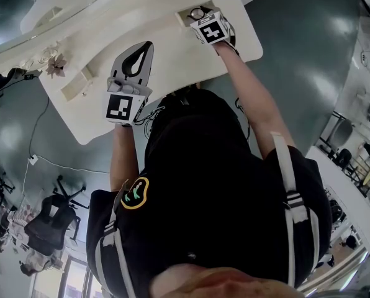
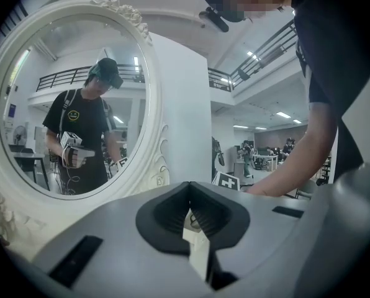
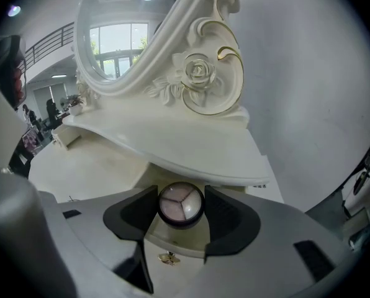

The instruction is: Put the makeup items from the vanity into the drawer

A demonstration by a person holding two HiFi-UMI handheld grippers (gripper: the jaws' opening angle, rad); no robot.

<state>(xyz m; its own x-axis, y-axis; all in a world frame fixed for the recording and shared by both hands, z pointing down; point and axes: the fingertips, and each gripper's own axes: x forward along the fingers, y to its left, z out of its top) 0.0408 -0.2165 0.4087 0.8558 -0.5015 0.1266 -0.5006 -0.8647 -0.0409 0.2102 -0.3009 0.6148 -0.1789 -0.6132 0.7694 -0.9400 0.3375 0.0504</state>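
Observation:
A round compact (image 3: 180, 205) with pinkish segments sits between the pads of my right gripper (image 3: 181, 207), which is shut on it. It hangs just over a small open drawer (image 3: 172, 244) with a gold knob (image 3: 168, 259), under the vanity's curved shelf (image 3: 191, 148). In the head view the right gripper (image 1: 198, 14) is at the open drawer (image 1: 185, 17) on the far right of the white vanity top (image 1: 172, 61). My left gripper (image 1: 146, 46) hovers over the middle of the top, its jaws shut with nothing between them. In its own view the left gripper (image 2: 189, 186) faces the mirror.
An ornate white oval mirror (image 2: 73, 104) stands at the back of the vanity, with a carved rose (image 3: 197, 73) on its frame. Another small drawer unit (image 1: 79, 85) and a flower ornament (image 1: 56, 64) sit at the left. The vanity's front edge (image 1: 148, 113) is against the person's body.

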